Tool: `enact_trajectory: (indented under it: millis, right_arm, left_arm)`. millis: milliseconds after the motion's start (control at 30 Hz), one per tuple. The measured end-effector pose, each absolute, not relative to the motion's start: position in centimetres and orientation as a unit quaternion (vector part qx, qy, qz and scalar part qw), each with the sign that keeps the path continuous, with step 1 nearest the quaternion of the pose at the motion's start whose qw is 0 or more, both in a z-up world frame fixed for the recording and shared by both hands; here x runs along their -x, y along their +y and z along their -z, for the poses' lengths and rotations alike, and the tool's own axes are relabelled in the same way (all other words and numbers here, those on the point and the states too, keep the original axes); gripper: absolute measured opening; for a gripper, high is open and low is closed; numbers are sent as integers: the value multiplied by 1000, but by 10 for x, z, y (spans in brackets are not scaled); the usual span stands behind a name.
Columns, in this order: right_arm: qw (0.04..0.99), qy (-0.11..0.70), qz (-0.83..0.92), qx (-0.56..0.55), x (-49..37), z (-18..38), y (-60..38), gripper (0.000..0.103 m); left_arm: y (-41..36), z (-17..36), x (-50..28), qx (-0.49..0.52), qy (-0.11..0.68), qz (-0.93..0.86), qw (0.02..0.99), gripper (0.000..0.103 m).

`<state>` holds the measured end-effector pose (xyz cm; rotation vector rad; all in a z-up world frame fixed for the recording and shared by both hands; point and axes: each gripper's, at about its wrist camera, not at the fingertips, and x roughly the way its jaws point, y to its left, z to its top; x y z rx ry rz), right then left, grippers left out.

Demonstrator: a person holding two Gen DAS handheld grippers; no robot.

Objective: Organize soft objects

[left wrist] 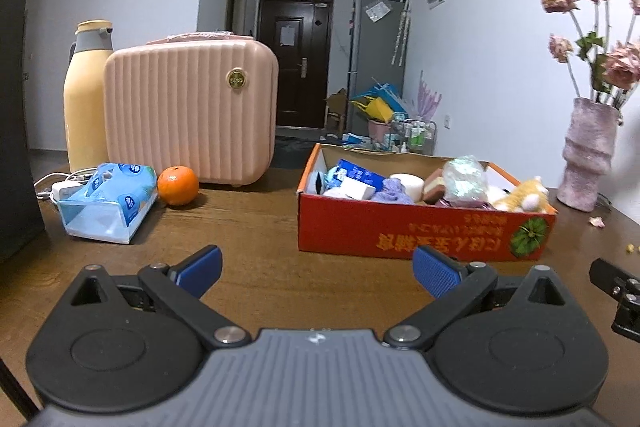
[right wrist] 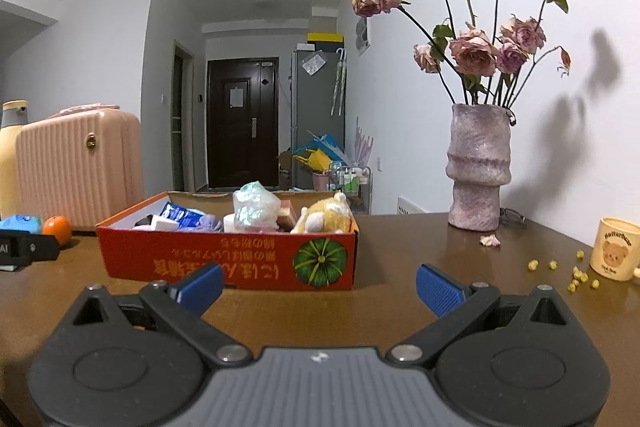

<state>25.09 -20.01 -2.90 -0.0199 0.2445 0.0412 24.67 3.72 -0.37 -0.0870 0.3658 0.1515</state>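
Soft objects — a yellow plush toy [right wrist: 326, 215], a purple cloth [left wrist: 390, 189] — are heaped in the red box [right wrist: 224, 259] on the table [right wrist: 400, 267]; nothing is gripped; left tool [left wrist: 318, 273] and right tool [right wrist: 320, 285] are held apart, short of the box; a reach inward is judged next.

Red cardboard box [left wrist: 400, 231]: stood on brown table [left wrist: 256, 239], filled with plush toy [left wrist: 522, 197] and mixed soft items. Left of it: orange [left wrist: 178, 185], tissue pack [left wrist: 107, 201], pink case [left wrist: 191, 115]. Right of it: vase [left wrist: 586, 163]. Before it: left gripper [left wrist: 318, 273], jaws spread, empty.
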Motion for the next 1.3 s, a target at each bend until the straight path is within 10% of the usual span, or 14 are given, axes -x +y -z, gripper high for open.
enact_trajectory:
  millis: [1300]
  right_arm:
    - [995,82,-61,14,-76,-26,-219,103]
  left_arm:
    - [-4,-29,-81,-6,134,29,990,103]
